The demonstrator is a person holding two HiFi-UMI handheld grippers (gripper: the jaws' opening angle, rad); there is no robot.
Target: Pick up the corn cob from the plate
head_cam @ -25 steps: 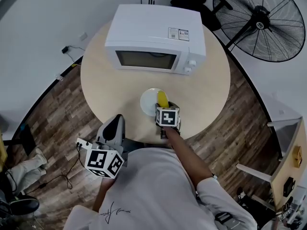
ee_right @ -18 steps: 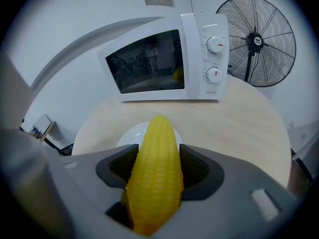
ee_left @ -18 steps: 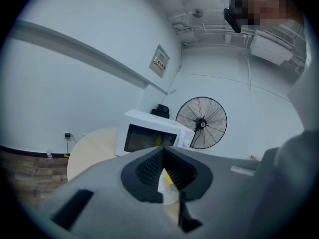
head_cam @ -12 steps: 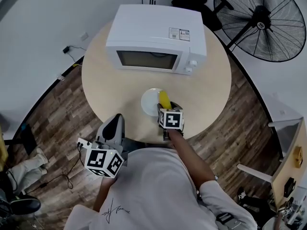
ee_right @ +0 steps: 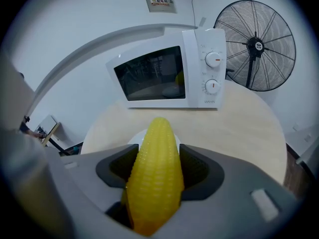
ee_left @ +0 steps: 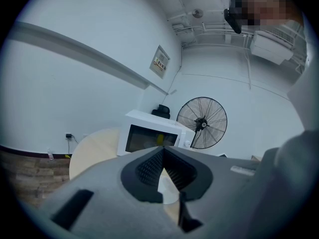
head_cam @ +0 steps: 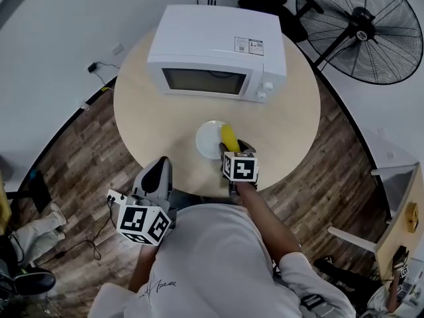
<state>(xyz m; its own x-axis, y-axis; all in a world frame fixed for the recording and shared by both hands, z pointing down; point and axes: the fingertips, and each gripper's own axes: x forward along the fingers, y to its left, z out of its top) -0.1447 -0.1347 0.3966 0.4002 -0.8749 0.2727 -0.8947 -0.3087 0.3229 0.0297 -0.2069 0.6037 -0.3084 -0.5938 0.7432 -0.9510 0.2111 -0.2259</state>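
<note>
A yellow corn cob [head_cam: 228, 136] is clamped between the jaws of my right gripper [head_cam: 232, 148], over the right rim of a small white plate [head_cam: 206, 140] on the round table [head_cam: 285, 134]. In the right gripper view the corn cob [ee_right: 154, 173] fills the gap between the dark pads [ee_right: 199, 169], tip pointing away, with a sliver of the plate [ee_right: 137, 136] behind it. My left gripper [head_cam: 161, 166] hangs shut and empty off the table's near edge, close to the person's body. Seen in the left gripper view, the left gripper [ee_left: 162, 158] has its pads meeting.
A white microwave [head_cam: 215, 52] with its door closed stands at the back of the table, beyond the plate. A large floor fan [head_cam: 364, 28] stands to the back right. Wood floor surrounds the table.
My right gripper, holding the corn cob, has drawn slightly back and to the right, toward the table's near edge. The left gripper has stayed put.
</note>
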